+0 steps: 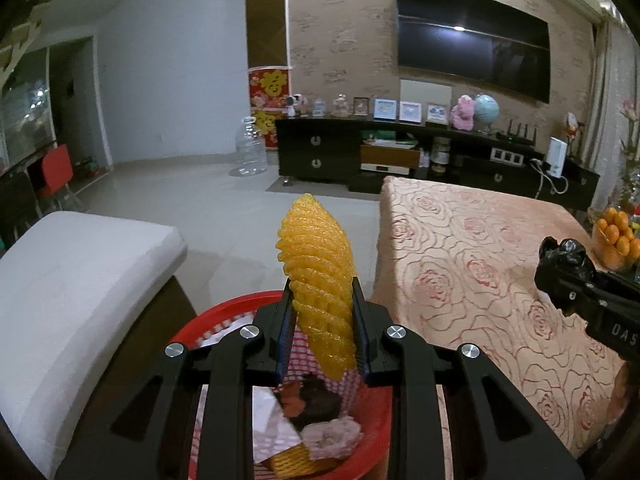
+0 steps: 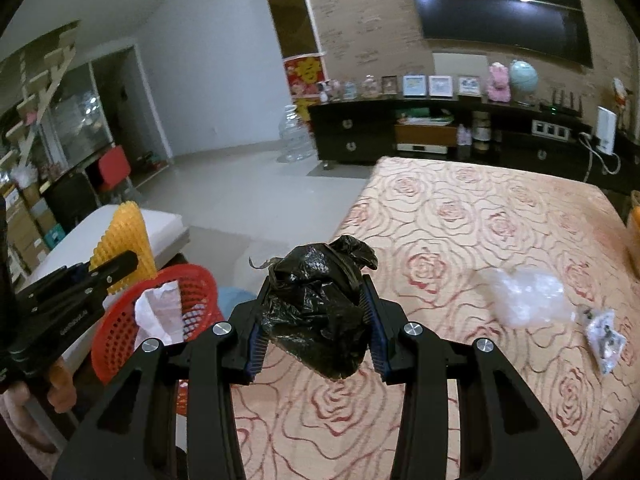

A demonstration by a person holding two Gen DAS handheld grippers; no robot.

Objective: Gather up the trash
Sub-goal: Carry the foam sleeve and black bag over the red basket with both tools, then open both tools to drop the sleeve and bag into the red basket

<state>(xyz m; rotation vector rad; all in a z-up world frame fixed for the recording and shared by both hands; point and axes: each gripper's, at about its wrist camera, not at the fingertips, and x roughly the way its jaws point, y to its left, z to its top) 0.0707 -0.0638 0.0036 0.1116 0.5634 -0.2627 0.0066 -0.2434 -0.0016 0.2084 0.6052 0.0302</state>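
Two grips hold: left gripper (image 1: 322,312) clamps yellow foam net (image 1: 316,276), springy and light, above the red basket (image 1: 224,312) at six o'clock; right gripper (image 2: 314,312) squeezes a black bag (image 2: 320,312), soft, slippery. Clear wrappers (image 2: 528,296) lie at three o'clock.

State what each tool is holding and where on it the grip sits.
Left tool: shut on the yellow foam fruit net, gripped across its lower half. Right tool: shut on the crumpled black plastic bag, gripped across its middle.

red basket (image 1: 208,316) partly hidden behind tool, fruit bowl (image 1: 616,240) cut off at edge
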